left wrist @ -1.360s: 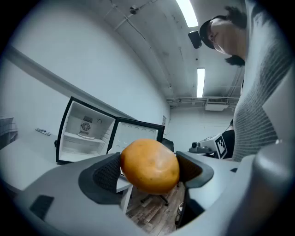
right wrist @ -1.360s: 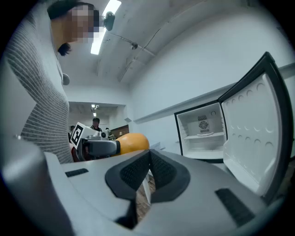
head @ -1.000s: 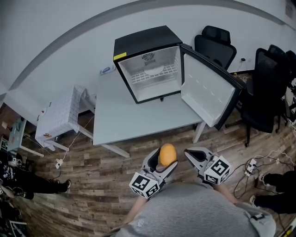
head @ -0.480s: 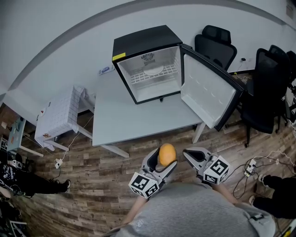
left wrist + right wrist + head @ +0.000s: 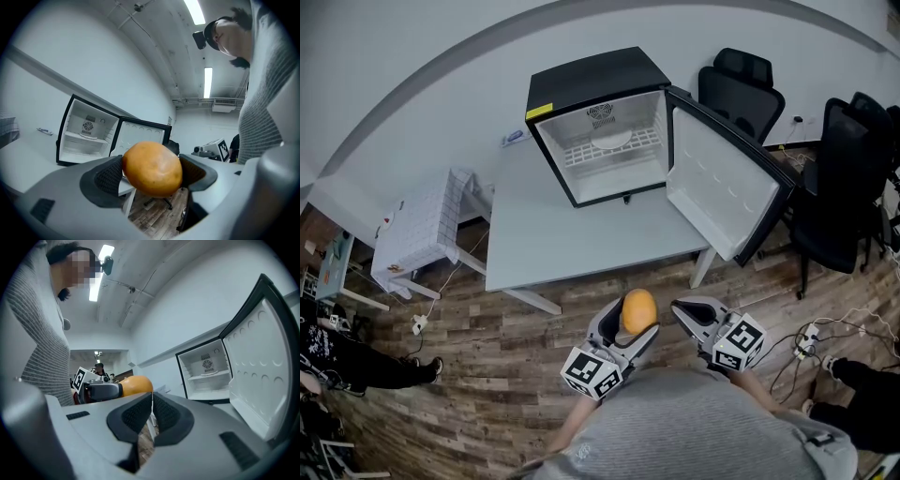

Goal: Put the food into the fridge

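The orange fruit (image 5: 638,311) is sitting pinched between the jaws of the left gripper (image 5: 152,169), well apart from the fridge (image 5: 598,112), out past the edge of the table (image 5: 572,246) farthest from the fridge. The right gripper (image 5: 151,405) is riding alongside, equally far from the fridge, jaws pressed together on nothing. The fridge door (image 5: 724,192) is standing wide open (the shelf inside looks bare), so opening seems done; carrying the fruit in and releasing it are what is remaining.
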`<move>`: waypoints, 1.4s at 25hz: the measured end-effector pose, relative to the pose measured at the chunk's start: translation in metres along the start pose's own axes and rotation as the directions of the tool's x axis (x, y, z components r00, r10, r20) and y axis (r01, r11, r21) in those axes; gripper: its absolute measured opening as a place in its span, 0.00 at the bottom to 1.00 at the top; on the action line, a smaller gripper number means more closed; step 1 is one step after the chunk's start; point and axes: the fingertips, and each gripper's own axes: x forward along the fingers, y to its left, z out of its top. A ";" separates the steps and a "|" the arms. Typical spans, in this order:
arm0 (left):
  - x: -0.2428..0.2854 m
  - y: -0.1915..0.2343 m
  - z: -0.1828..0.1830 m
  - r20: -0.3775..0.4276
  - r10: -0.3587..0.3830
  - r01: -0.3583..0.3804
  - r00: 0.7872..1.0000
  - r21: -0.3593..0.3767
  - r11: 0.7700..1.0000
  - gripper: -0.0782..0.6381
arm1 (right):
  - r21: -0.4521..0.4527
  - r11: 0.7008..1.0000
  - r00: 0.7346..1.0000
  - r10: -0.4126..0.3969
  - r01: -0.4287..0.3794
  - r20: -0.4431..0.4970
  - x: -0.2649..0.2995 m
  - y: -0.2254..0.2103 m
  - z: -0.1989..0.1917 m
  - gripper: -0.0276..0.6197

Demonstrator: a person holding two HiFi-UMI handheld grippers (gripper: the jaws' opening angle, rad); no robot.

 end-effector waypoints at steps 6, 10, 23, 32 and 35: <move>0.006 -0.007 -0.006 -0.004 0.016 -0.016 1.000 -0.011 1.000 0.65 | 0.016 1.000 1.000 -0.002 0.002 -0.003 -0.007 -0.012 -0.003 0.06; 0.005 0.000 -0.012 -0.016 0.037 -0.038 0.999 -0.028 0.999 0.65 | 0.016 1.000 1.000 -0.017 0.017 -0.008 -0.005 -0.021 -0.005 0.06; 0.060 0.090 0.017 0.009 -0.013 0.013 1.000 -0.040 0.999 0.65 | 0.006 0.998 0.998 -0.059 0.059 -0.003 0.065 -0.086 0.016 0.06; 0.091 0.177 0.051 0.005 -0.025 0.025 1.000 -0.045 0.999 0.65 | -0.018 0.995 0.995 -0.099 0.099 -0.015 0.135 -0.138 0.040 0.06; 0.096 0.204 0.060 0.002 -0.041 0.041 0.999 -0.039 0.998 0.65 | -0.026 0.993 0.993 -0.115 0.114 -0.016 0.158 -0.150 0.044 0.06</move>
